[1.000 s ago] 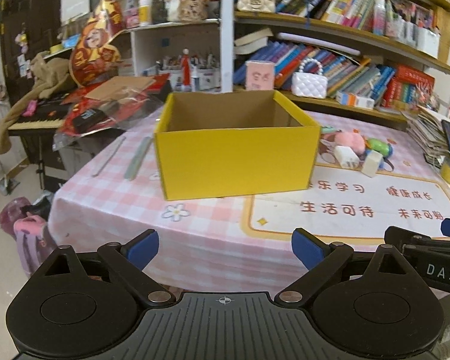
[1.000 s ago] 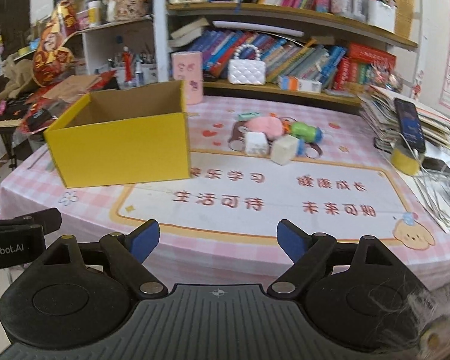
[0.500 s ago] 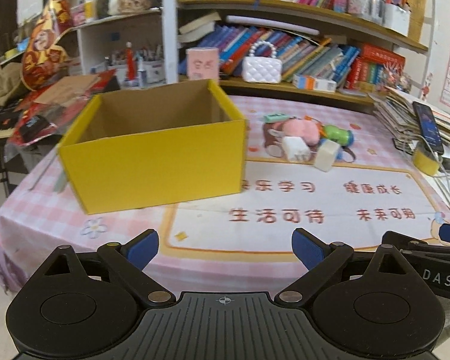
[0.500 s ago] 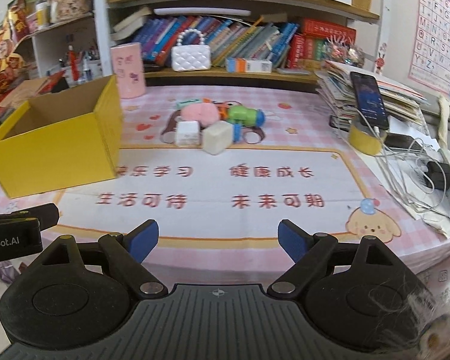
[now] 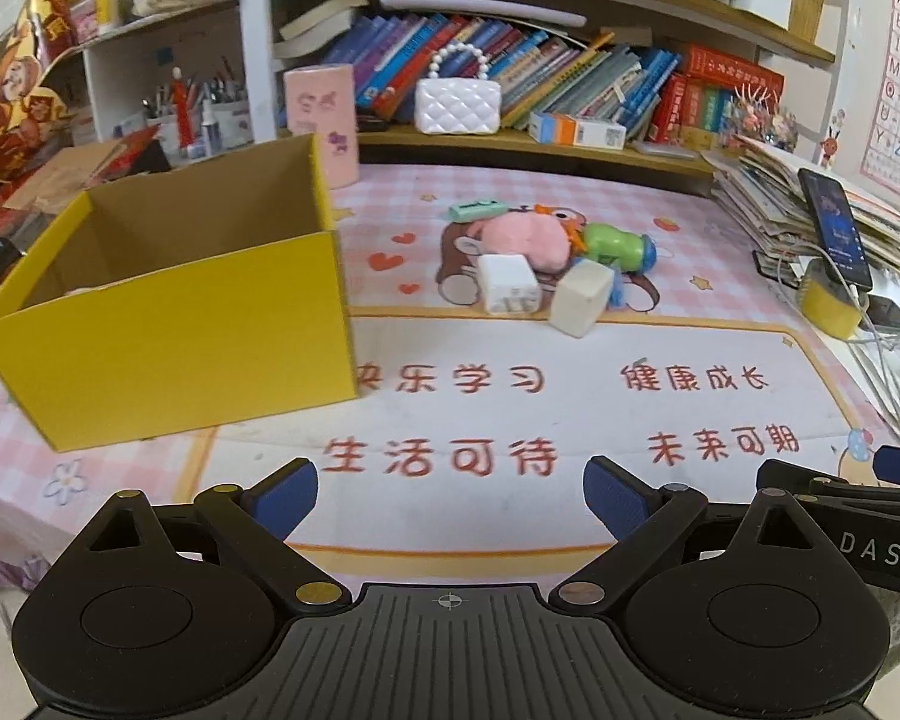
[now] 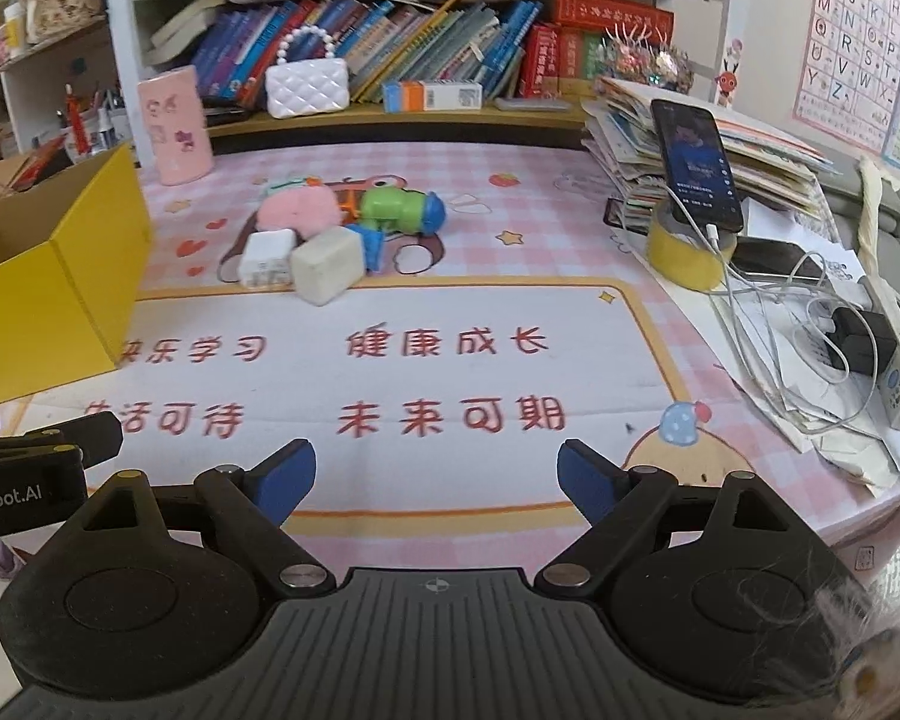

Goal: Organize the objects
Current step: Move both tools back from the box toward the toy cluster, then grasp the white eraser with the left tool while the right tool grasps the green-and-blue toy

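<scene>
Both tongs gape wide and hold nothing: left tongs (image 5: pixel 450 489) and right tongs (image 6: pixel 436 477) hover over the desk's (image 5: pixel 570 420) near edge. At 12 o'clock a small heap lies together: pink plush (image 5: pixel 531 240), green toy (image 5: pixel 615 245), white charger (image 5: pixel 507 283), cream block (image 5: pixel 582 297). A yellow box (image 5: pixel 174 324) stands open at 10 o'clock.
</scene>
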A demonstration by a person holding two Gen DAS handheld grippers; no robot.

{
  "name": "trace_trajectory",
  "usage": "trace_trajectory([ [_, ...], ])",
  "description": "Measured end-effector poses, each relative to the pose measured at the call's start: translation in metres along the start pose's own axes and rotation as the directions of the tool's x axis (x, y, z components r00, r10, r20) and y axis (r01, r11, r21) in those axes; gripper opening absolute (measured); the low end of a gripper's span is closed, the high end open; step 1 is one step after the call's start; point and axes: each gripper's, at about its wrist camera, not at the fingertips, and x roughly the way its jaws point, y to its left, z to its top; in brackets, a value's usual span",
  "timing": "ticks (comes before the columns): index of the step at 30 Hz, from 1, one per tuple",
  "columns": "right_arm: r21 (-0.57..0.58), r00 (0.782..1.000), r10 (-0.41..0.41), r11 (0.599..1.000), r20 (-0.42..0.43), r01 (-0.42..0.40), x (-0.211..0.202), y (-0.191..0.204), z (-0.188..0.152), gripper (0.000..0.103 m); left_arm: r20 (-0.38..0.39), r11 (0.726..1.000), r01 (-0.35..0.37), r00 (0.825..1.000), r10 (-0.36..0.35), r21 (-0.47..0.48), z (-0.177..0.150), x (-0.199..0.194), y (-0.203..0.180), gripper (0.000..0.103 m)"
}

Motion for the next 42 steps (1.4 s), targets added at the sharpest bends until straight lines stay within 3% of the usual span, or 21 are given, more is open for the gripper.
trace_trajectory([
  [19,-0.028,0.994,0.105,0.994,-0.044,-0.106,0.057,-0.043,0.041,0.088,-0.032,0.997,-0.067,0.997,0.066,-0.039,0.033,0.041,-0.048,0.097],
  [42,0.013,0.989,0.147,0.989,0.008,-0.147,0.119,-0.077,0.104,0.088,0.036,0.991,-0.135,0.99,0.136,-0.021,0.085,0.089,-0.084,0.095],
])
